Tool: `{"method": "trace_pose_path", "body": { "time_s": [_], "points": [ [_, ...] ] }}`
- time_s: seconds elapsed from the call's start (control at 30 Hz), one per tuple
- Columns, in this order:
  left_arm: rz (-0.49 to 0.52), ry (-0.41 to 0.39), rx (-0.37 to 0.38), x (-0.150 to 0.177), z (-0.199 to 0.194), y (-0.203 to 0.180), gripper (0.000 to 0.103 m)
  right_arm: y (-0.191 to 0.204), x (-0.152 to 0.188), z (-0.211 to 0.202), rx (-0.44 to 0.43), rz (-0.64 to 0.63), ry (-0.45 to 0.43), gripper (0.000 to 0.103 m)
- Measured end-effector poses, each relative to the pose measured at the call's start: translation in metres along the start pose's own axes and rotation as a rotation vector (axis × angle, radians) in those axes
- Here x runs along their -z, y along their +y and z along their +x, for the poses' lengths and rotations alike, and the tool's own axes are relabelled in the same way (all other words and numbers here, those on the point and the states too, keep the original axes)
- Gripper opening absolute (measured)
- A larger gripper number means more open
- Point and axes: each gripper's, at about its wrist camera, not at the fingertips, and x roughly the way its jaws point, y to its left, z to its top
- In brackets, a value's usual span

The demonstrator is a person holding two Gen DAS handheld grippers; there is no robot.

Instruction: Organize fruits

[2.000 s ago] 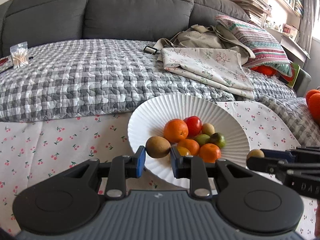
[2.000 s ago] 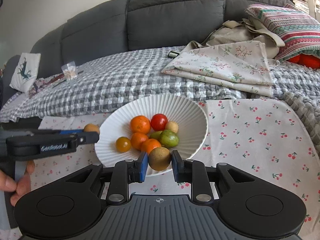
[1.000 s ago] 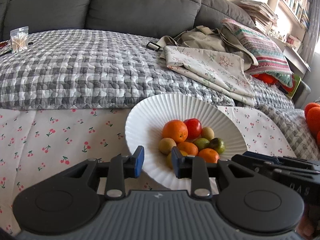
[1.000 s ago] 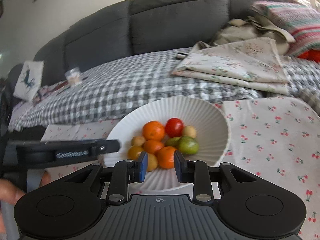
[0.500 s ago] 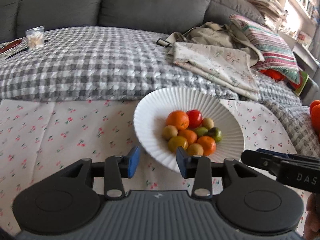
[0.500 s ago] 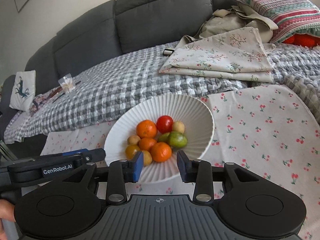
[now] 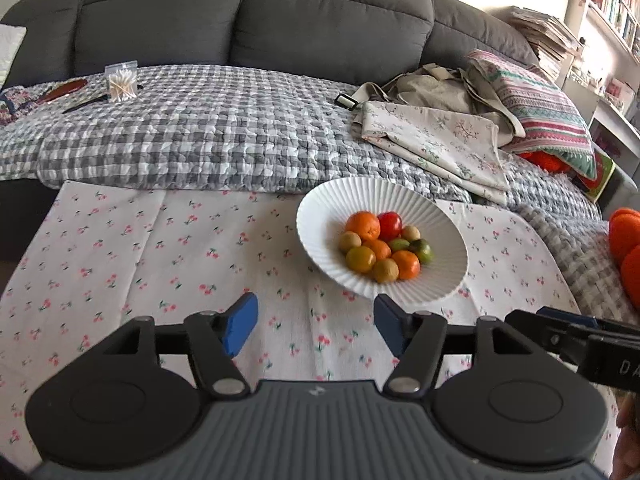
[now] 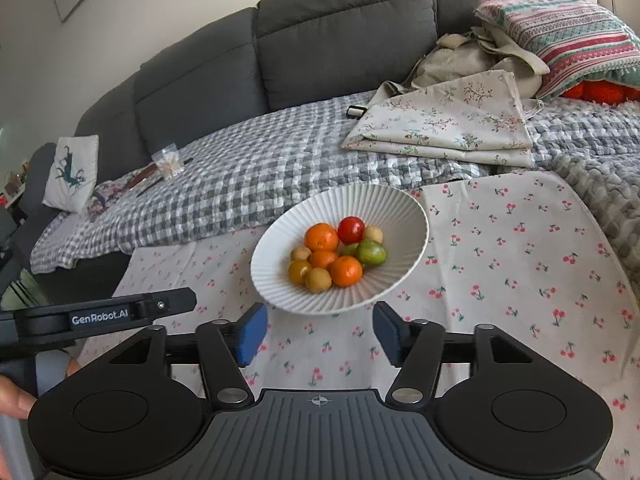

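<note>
White ribbed bowl [image 8: 404,216], far middle of cherry-print cloth [image 8: 520,264], holding nine fruits [image 8: 334,258]; left gripper [image 7: 314,326] and right gripper [image 8: 318,330] empty, jaws opening, at near edge; loading apparently complete, next move likely withdrawal.

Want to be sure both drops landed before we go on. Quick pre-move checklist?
1. Left gripper empty: ok, jaws opening, nothing between them.
2. Right gripper empty: ok, jaws opening, nothing between them.
3. Fruit all in the bowl: ok, the pile sits inside; no loose fruit shows on the cherry cloth.
4. Bowl upright on the cloth: ok.
5. Grippers clear of the bowl: ok, both sit short of its near rim.
6. More fruit to sort: cannot tell; orange shapes at the left view's right edge are cut off.
</note>
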Motion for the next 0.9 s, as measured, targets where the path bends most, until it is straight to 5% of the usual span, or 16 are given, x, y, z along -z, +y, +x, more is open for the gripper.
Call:
{"method": "trace_pose_path", "body": {
  "time_s": [0.53,0.9],
  "points": [
    [0.019,-0.020,-0.030,0.039,-0.042,-0.004,0.079,0.029,0.046,-0.049,0.119,-0.053,-0.074,0.073],
    [0.039,-0.022,-0.065,0.049,-0.045,-0.003,0.096,0.035,0.056,-0.053,0.206,-0.075,-0.095,0.098]
  ]
}}
